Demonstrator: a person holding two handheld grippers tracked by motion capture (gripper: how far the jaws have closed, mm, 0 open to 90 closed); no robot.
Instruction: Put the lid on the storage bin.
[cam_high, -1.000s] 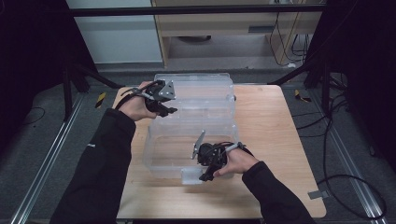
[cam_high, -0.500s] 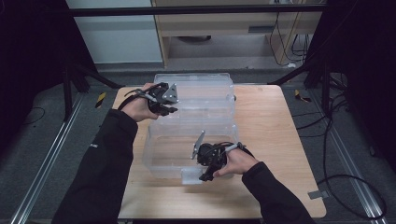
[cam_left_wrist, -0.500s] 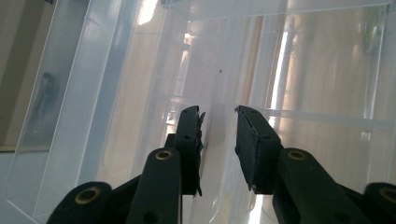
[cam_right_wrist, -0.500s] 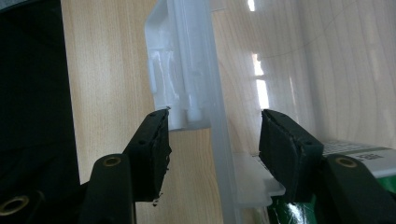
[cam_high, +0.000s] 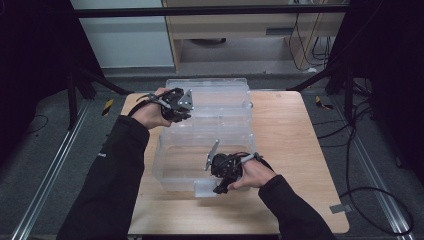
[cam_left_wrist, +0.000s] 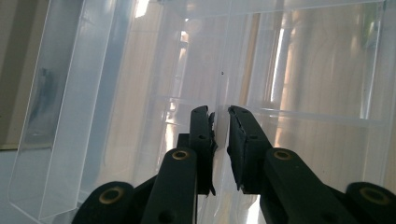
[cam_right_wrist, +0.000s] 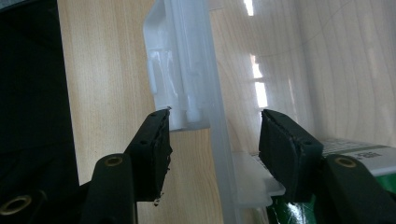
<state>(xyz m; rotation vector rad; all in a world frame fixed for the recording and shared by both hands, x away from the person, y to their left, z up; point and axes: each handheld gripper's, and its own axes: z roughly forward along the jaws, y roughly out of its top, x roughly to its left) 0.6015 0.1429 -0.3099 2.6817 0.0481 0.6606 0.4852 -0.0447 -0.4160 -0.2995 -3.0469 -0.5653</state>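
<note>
A clear plastic storage box (cam_high: 165, 150) lies opened out on the wooden table, its lid half (cam_high: 220, 97) at the far side. My left gripper (cam_high: 185, 115) is at the lid half's left wall. In the left gripper view, the left gripper (cam_left_wrist: 220, 116) has its jaws pinched on a thin clear wall edge (cam_left_wrist: 220, 56). My right gripper (cam_high: 220, 189) is at the box's near rim, open. In the right gripper view, the right gripper (cam_right_wrist: 212, 126) straddles the front wall (cam_right_wrist: 217, 140), and its left jaw touches the white latch (cam_right_wrist: 170, 70).
The wooden table (cam_high: 290, 140) has bare room to the right of the box. Dark floor, metal rails and cables (cam_high: 360, 150) surround the table. A cabinet (cam_high: 225, 30) stands beyond the far edge. A green thing with a white label (cam_right_wrist: 355, 151) shows behind the right jaw.
My left gripper has shifted very slightly right and nearer along the lid half. The right gripper and the box stay where they were.
</note>
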